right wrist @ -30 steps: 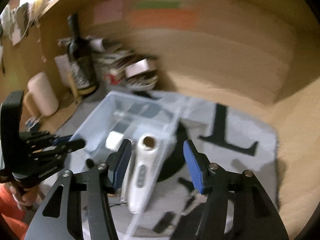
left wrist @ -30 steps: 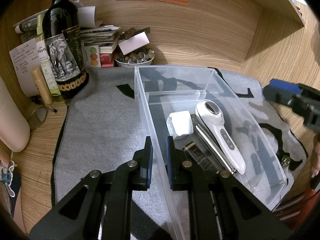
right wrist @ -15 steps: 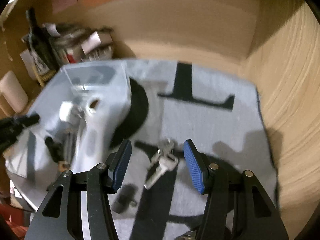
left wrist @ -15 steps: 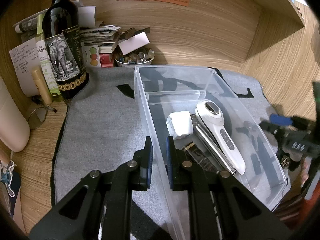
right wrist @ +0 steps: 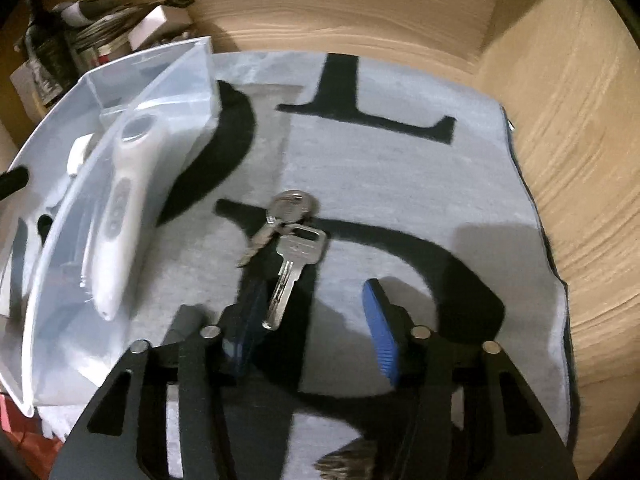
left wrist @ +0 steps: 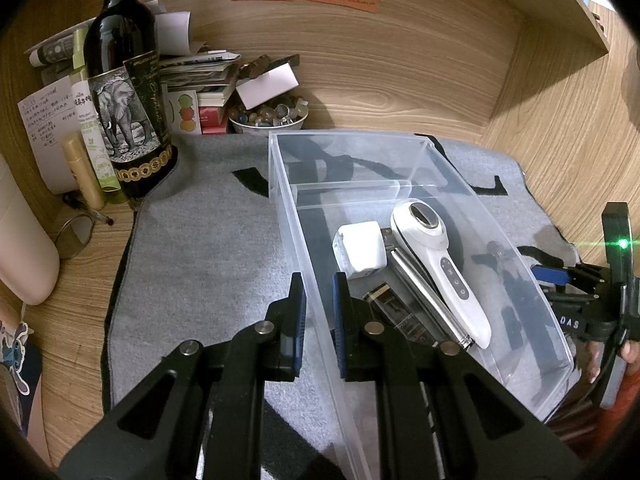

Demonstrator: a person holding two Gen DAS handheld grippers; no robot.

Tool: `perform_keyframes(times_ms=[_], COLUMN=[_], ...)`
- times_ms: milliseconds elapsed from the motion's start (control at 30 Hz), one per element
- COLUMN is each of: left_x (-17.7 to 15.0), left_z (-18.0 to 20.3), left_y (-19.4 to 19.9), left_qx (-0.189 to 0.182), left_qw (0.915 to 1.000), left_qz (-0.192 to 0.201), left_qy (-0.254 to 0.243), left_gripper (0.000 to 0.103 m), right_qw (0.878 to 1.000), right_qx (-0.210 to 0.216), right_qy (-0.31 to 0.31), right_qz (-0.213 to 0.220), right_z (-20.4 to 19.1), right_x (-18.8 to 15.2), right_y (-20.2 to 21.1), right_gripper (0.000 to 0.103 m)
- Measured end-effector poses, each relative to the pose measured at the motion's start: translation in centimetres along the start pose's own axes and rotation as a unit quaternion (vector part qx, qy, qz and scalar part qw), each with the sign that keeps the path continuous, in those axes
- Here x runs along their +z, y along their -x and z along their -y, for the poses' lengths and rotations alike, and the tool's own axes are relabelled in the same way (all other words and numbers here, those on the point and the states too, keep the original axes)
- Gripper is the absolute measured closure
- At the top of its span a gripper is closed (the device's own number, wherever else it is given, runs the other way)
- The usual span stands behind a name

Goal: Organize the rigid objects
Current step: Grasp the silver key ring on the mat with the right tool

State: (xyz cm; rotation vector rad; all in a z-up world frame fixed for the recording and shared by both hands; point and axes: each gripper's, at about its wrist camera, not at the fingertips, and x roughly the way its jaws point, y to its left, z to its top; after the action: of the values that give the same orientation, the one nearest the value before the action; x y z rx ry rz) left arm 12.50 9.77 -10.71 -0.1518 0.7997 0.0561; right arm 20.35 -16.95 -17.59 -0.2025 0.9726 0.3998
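A clear plastic bin (left wrist: pixel 288 200) stands on a grey mat (left wrist: pixel 200 240). In it lie a white handheld device (left wrist: pixel 440 256), a white charger block (left wrist: pixel 360 248), a silver bar and a dark flat case (left wrist: pixel 400 316). My left gripper (left wrist: pixel 319 296) is shut on the bin's left wall. In the right wrist view a bunch of keys (right wrist: pixel 290 236) lies on the mat (right wrist: pixel 400 184) to the right of the bin (right wrist: pixel 56 280). My right gripper (right wrist: pixel 312 312) is open, low over the mat, with the keys just ahead of its fingers.
A wine bottle (left wrist: pixel 124 92), a stack of papers and boxes (left wrist: pixel 200 76) and a bowl of small stones (left wrist: pixel 268 116) stand at the back left against the wooden wall. A cream cylinder (left wrist: pixel 20 248) lies at the far left. A wooden side wall (right wrist: pixel 580 140) borders the mat on the right.
My right gripper has swung from over the bin to the right and down to the keys on the mat. My left gripper has stayed clamped on the bin wall.
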Motion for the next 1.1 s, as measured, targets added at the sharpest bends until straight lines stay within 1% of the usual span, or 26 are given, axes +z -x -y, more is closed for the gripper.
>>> perform_keyframes(times_ms=[100,267,433,500,567,633,700,733,833,1100], left_x=[0.0,0.0,0.0,0.0,0.0,0.0,0.0,0.0,0.0,-0.1], left_z=[0.0,0.0,0.0,0.0,0.0,0.0,0.0,0.0,0.0,-0.1], left_y=[0.0,-0.1,-0.1,-0.1,-0.1,-0.1,-0.1,-0.1,-0.2,-0.2], left_qx=[-0.001,-0.001,-0.002,-0.002,-0.002,-0.002,-0.002,-0.002,-0.001,-0.001], left_qw=[1.0000,1.0000,1.0000,1.0000,1.0000,1.0000,1.0000,1.0000,1.0000,1.0000], left_qz=[0.000,0.000,0.001,0.000,0.000,0.000,0.000,0.000,0.000,0.001], left_qy=[0.001,0.002,0.002,0.003,0.002,0.002,0.002,0.002,0.002,0.002], left_gripper=[0.091,0.091,0.091,0.091,0.091,0.091,0.091,0.091,0.091,0.091], right_qw=[1.000,1.000,1.000,1.000,1.000,0.999,0.998,0.997,0.997,0.992], right_qx=[0.005,0.002,0.004,0.009,0.017,0.026,0.051,0.056,0.052,0.057], right_qy=[-0.011,-0.004,-0.004,-0.008,-0.012,-0.018,-0.033,-0.038,-0.038,-0.020], right_qz=[-0.002,0.001,0.004,0.006,0.009,0.011,0.017,0.023,0.049,0.115], right_z=[0.4,-0.4,-0.6,-0.6,-0.5,-0.4,0.0,0.2,-0.1,-1.2], right_x=[0.3,1.2,2.3,2.6,2.6,2.7,2.6,2.6,2.9,4.2], right_y=[-0.2,-0.8,-1.4,-1.6,-1.5,-1.4,-1.0,-0.7,0.9,5.4], right_gripper=[0.062,0.062,0.068,0.075,0.079,0.080,0.080,0.080,0.081,0.081])
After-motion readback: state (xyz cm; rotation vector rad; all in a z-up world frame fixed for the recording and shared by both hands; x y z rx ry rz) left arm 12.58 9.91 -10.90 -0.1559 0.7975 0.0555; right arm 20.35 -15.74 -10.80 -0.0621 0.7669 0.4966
